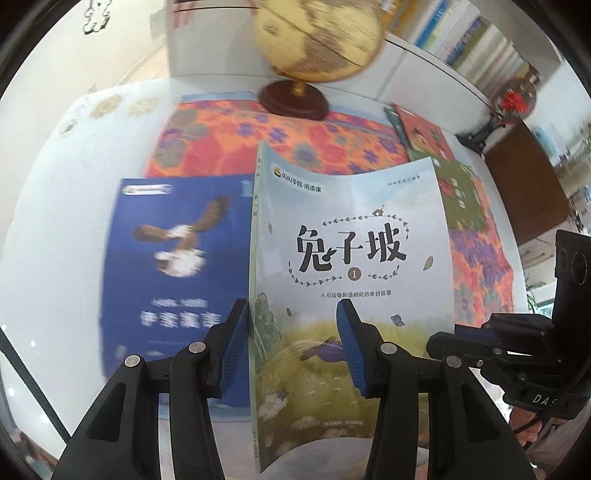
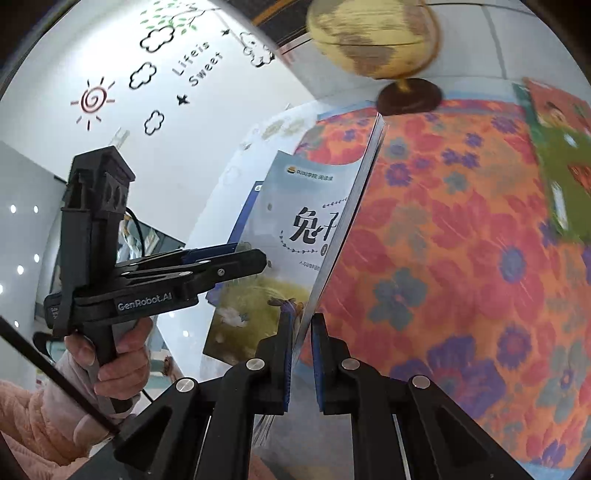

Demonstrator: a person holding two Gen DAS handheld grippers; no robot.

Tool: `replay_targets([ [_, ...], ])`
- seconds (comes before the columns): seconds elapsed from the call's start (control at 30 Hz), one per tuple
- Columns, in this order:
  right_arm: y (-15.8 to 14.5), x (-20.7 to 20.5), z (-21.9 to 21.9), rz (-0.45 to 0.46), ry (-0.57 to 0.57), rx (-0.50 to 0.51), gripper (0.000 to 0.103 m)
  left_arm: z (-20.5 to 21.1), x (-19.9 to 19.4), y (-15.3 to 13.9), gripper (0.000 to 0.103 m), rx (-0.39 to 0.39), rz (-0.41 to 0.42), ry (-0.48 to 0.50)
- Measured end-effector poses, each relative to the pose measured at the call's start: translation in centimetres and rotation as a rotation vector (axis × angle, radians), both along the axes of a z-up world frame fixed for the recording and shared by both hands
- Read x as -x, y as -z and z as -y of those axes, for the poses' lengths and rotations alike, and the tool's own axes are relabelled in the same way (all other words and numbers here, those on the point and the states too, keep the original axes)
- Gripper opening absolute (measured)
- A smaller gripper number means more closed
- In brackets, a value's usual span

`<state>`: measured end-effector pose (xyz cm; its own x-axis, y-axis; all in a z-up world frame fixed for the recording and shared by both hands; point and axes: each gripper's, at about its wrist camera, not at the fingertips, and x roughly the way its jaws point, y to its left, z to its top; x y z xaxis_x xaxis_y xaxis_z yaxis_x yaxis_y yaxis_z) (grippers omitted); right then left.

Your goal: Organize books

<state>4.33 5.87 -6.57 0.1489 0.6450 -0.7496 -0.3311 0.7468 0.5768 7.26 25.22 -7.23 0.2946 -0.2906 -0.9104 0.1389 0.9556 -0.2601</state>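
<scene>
A pale blue picture book (image 1: 351, 236) with black Chinese title lettering is lifted off the table and bowed, cover facing the left wrist camera. My left gripper (image 1: 291, 314) clamps its spine side, one pad (image 1: 236, 332) behind the spine and the other on the cover. My right gripper (image 2: 301, 325) is shut on the book's thin opposite edge (image 2: 354, 206). Each gripper shows in the other view: the right gripper (image 1: 443, 336) at the book's right edge, the left gripper (image 2: 255, 254) at its left edge. A dark blue bird book (image 1: 173, 266) lies flat on the white table (image 1: 55, 240).
An orange floral cloth (image 2: 461, 258) covers the table's middle. A golden globe (image 1: 317, 33) on a dark base stands at the back. A red book (image 1: 424, 136) and a green book (image 1: 461, 199) lie at the right. A hand (image 2: 118, 354) holds the left gripper's handle.
</scene>
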Motion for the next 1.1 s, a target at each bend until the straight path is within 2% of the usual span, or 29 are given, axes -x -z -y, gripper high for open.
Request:
replay_targets([
  [0.2, 1.2, -2.3, -5.4, -0.011, -0.064, -0.003, 0.010, -5.6, -2.3, 0.6, 0.044, -0.002, -0.002, -0.061],
  [0.4, 4.0, -4.4, -9.7, -0.071, -0.064, -0.002, 0.010, -10.1, -4.5, 3.2, 0.044, -0.010, -0.040, -0.108],
  [0.47, 5.1, -5.0, -10.6, -0.092, -0.051, 0.015, 0.010, -11.0, -5.1, 4.3, 0.044, -0.002, -0.070, -0.127],
  [0.57, 7.0, -5.6, -10.8, -0.142, -0.002, 0.056, 0.010, -11.7, -6.0, 5.7, 0.045, -0.036, -0.107, -0.134],
  [0.7, 8.4, -6.2, -10.0, -0.193, 0.058, 0.049, 0.011, -12.7, -5.9, 6.3, 0.045, 0.005, -0.131, -0.174],
  [0.8, 8.4, -5.9, -9.9, -0.197, 0.056, 0.047, 0.012, -13.2, -6.0, 7.1, 0.045, -0.026, -0.153, -0.209],
  [0.9, 8.0, -5.7, -10.4, -0.192, 0.016, 0.088, 0.013, -13.8, -5.9, 7.1, 0.047, -0.067, -0.147, -0.239],
  [1.03, 7.0, -5.9, -9.7, -0.154, -0.033, 0.179, 0.013, -15.3, -6.0, 5.5, 0.047, -0.229, -0.095, -0.283],
  [1.1, 6.3, -6.0, -8.3, -0.123, -0.035, 0.174, 0.013, -15.7, -5.5, 4.1, 0.047, -0.232, -0.068, -0.319],
])
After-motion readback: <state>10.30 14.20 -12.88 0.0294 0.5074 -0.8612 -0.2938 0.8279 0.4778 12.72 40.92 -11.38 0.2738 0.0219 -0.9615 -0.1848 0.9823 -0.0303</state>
